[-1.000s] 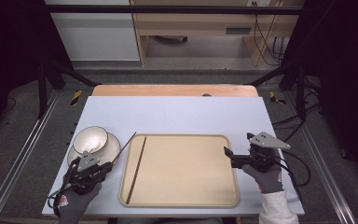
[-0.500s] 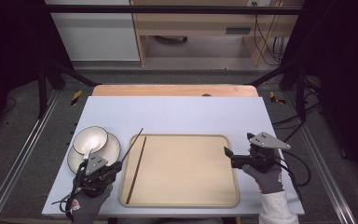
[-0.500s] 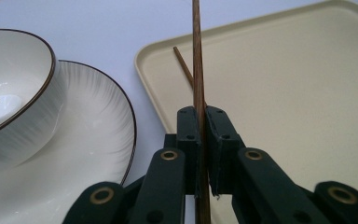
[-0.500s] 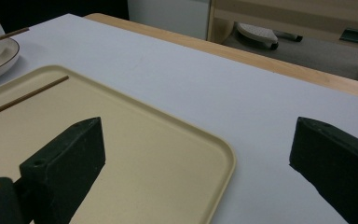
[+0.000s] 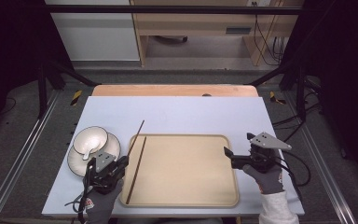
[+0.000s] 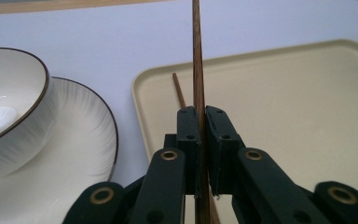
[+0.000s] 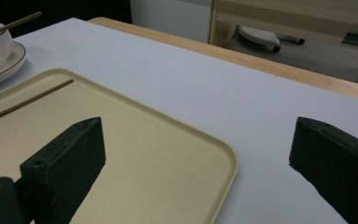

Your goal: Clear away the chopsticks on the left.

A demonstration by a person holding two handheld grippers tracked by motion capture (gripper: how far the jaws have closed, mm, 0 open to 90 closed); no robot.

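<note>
The held chopstick (image 6: pixel 197 56) is clamped in the left gripper (image 5: pixel 121 162) above the tray's (image 5: pixel 186 201) left edge — beside its mate (image 5: pixel 136 169). Pinched low, it could pivot or slip. Right gripper (image 5: pixel 225 152) — jaws released, empty.

Two chopsticks: one (image 5: pixel 135 169) lying in the tray (image 5: pixel 186 198), one (image 5: pixel 136 134) raised over the tray's left rim. One tray, one bowl (image 5: pixel 90 141), one plate (image 5: pixel 77 158), both left of the tray.
</note>
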